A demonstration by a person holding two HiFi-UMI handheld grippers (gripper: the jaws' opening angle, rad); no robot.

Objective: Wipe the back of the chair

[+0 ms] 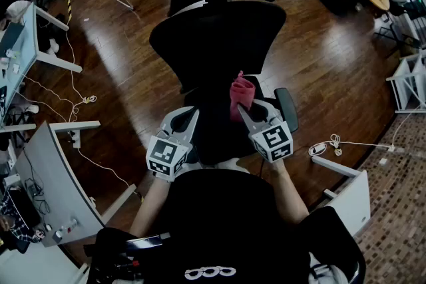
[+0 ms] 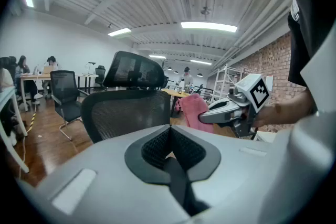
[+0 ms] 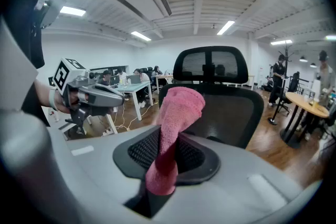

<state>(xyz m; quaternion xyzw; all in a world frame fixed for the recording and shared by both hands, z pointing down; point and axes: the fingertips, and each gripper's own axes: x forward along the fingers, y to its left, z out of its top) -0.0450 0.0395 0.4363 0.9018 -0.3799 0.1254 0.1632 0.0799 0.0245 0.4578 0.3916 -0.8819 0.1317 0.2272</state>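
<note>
Pink towelling cloth [image 3: 176, 123] is clamped in the right gripper [image 3: 164, 157]. Its jaws are closed down to the thickness of the fabric, which rises from between them in a bunched column and folds over at the top. Straight ahead of this gripper stands the black mesh chair back [image 3: 233, 110], with the headrest [image 3: 210, 64] above it. The top of the cloth lies in front of the lower part of the mesh, but no view shows whether the two touch.

To the left of the right gripper, level with it and a little apart, is the left gripper [image 2: 169, 147]. Its jaws are pressed together with nothing between them, and it also faces the chair back, close to the left edge of the mesh. Below and beyond both grippers, a dark wooden floor [image 1: 333, 70] surrounds the chair.
</note>
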